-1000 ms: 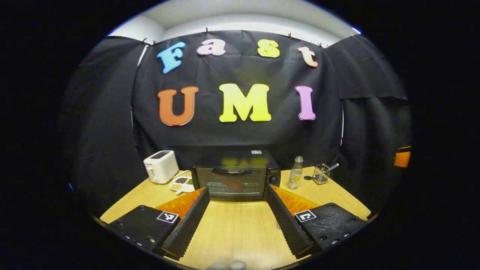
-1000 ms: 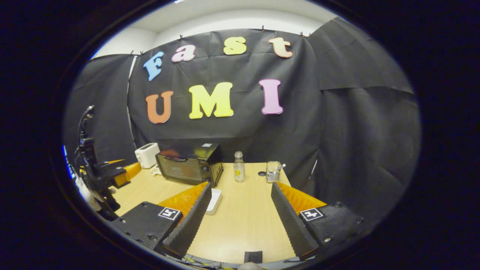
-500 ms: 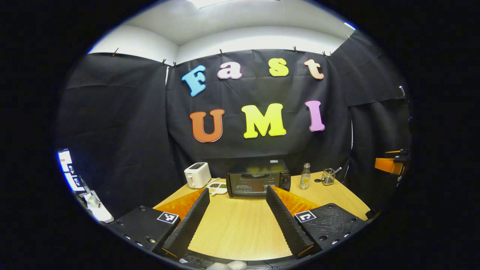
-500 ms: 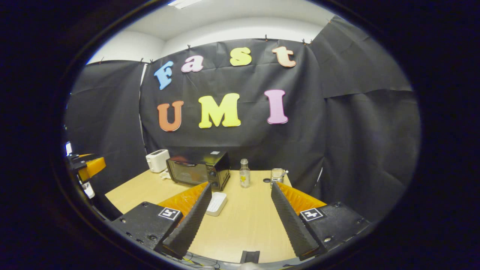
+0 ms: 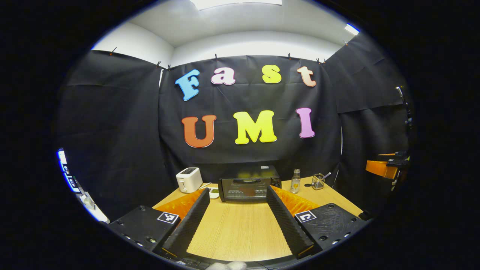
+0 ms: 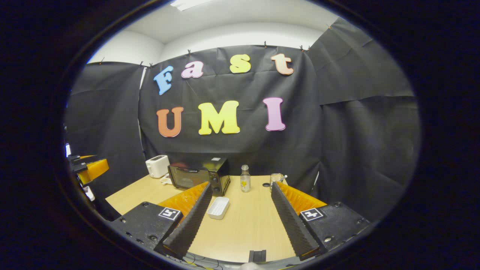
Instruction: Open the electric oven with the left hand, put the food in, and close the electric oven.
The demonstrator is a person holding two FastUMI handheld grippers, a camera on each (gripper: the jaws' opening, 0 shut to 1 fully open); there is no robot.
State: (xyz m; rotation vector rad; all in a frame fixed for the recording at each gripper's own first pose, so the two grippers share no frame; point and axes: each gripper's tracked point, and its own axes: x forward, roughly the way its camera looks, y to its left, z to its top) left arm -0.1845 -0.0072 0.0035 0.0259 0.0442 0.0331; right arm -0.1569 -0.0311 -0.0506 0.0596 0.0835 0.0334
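I hold both grippers back at the near edge of the pale wooden table (image 5: 240, 228), and neither grips anything: my left gripper (image 5: 235, 219) stands wide open and empty, and my right gripper (image 6: 240, 221) is spread the same way. The black electric oven with a glass door (image 5: 247, 186) sits at the far side of the table, door shut, and through the glass I make out a reddish-brown shape on the rack, which I take to be the food already inside. So I judge the task done or nearly so, with nothing left but to keep clear. The left gripper view faces the oven squarely and shows the white toaster (image 5: 188, 179) to its left, a small divided dish (image 5: 214, 192) beside it, and a clear glass bottle (image 5: 296, 180) and wire cup (image 5: 318, 181) to the right. The right gripper view adds a white rectangular tray (image 6: 218, 207) lying empty on the table nearer me.
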